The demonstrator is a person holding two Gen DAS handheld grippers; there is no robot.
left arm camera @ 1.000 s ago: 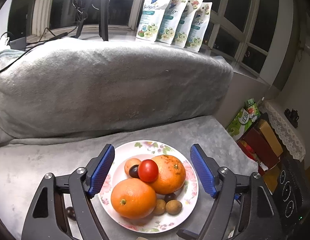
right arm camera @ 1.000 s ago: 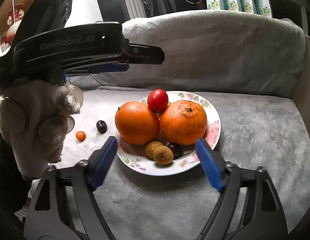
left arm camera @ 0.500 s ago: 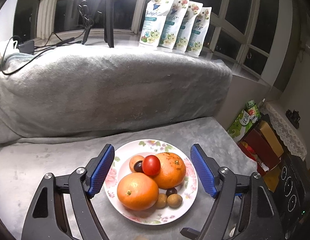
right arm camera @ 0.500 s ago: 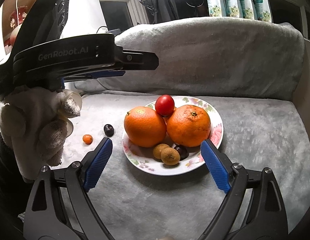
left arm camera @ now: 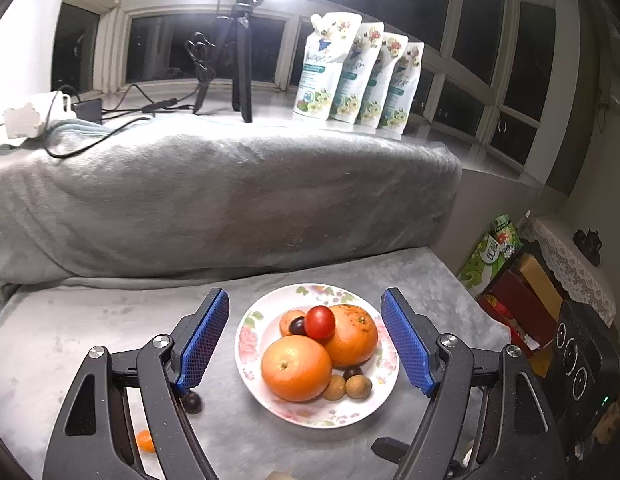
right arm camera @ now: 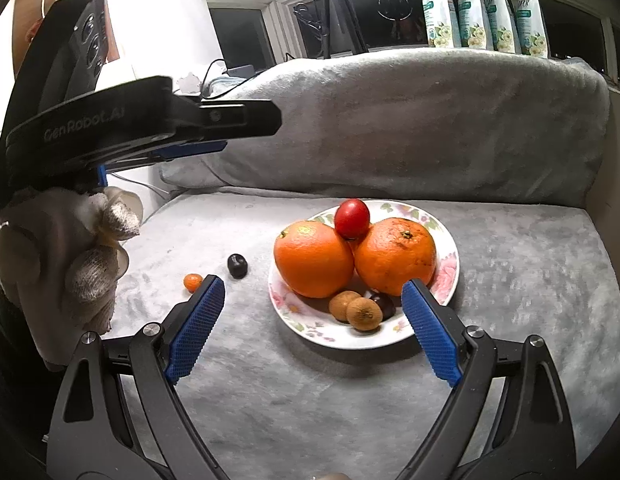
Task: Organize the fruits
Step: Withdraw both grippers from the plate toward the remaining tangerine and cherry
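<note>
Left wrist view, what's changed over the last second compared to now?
The left gripper has pulled up and back from the plate, which looks smaller and lower; the right gripper backed off too. Nothing was grasped or released: both grippers' fingers stay open and empty. The fruit pile, the dark fruit and small orange fruit on the blanket haven't moved.

Right gripper [right arm camera: 311, 312] was wide open, empty, above the grey blanket [right arm camera: 349, 400]. Floral plate [right arm camera: 449, 276] held two oranges [right arm camera: 313, 258], a red tomato [right arm camera: 351, 218] on top, small brown fruits [right arm camera: 363, 314] at its near edge. Left of the plate: dark plum [right arm camera: 237, 265], then a kumquat [right arm camera: 192, 281] farther left. Left gripper [right arm camera: 198, 148], in a gloved hand [right arm camera: 70, 264], was well left of the plate.
</note>
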